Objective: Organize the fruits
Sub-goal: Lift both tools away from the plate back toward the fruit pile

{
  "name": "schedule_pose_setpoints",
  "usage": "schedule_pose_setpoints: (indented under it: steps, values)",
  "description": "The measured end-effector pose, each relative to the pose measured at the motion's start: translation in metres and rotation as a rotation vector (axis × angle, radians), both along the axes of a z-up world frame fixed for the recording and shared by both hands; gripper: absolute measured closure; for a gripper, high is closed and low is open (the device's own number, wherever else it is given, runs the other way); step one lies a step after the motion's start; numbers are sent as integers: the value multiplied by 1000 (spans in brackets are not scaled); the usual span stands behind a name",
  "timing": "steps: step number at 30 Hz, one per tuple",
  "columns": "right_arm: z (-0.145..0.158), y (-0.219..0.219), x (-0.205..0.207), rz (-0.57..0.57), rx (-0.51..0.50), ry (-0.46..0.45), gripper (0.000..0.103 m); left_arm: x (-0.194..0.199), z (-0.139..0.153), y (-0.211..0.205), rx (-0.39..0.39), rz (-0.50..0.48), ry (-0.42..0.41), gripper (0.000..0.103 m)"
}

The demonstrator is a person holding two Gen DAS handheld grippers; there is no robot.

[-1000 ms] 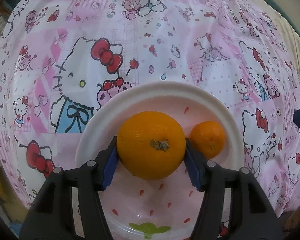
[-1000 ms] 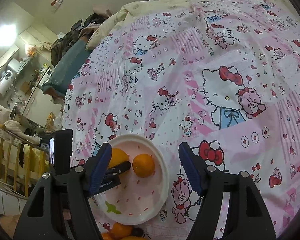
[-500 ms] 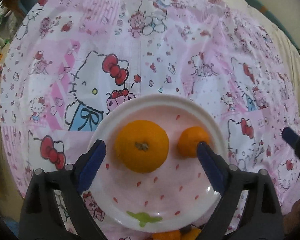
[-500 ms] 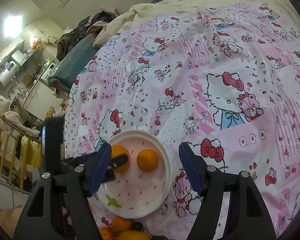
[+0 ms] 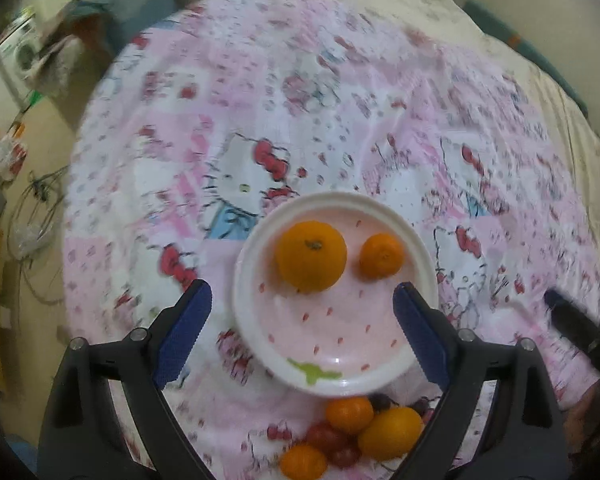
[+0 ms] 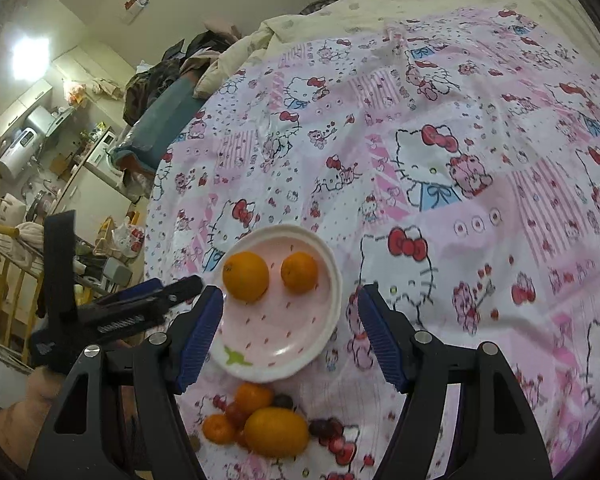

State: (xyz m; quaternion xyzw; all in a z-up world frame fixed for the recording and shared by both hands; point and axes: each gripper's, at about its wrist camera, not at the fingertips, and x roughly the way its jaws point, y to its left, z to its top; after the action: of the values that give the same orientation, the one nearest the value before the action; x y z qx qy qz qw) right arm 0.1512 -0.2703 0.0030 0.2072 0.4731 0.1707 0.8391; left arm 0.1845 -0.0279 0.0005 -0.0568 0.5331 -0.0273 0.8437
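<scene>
Left gripper (image 5: 302, 330): jaws spread wide, nothing between them, blue pads clear of all fruit. Left-wrist view is motion-blurred.

Round white plastic plate with a pink strawberry-print centre (image 5: 332, 384) lies on the pink cartoon-cat printed sheet (image 5: 340, 120) covering the bed, straddling the gap between the left jaws and reaching beyond their tips. On the plate, beyond the tips: large orange (image 5: 311, 256) toward the left jaw's side, small orange mandarin (image 5: 381, 255) just beside it toward the right jaw's side, the two apart.

Loose fruit pile (image 5: 356, 436) sits on the sheet against the plate's near rim, between the jaw arms: mandarins, an oval yellow-orange fruit, small dark red and purple fruits.

Right gripper (image 6: 290, 334): jaws partly spread, opening slightly, empty. Plate's near half falls between them; both oranges lie beyond the tips, nearer the left jaw. Pile is low between the jaw arms.

Left gripper shows left of the right jaws, beside the plate.
</scene>
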Motion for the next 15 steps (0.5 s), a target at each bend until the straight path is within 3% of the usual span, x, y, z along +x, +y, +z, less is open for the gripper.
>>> schedule_pose_setpoints:
  steps: [3, 7, 15]
  values:
    - [0, -6, -17, -18, 36, 18, 24, -17, 23, 2, 13, 1, -55, 13]
    - [3, -9, -36, -21, 19, 8, 24, -41, 31, 6, 23, -13, -62, 13]
    - [-3, -9, -65, -5, -5, 21, 24, -86, 20, 8, 26, -16, -31, 13]
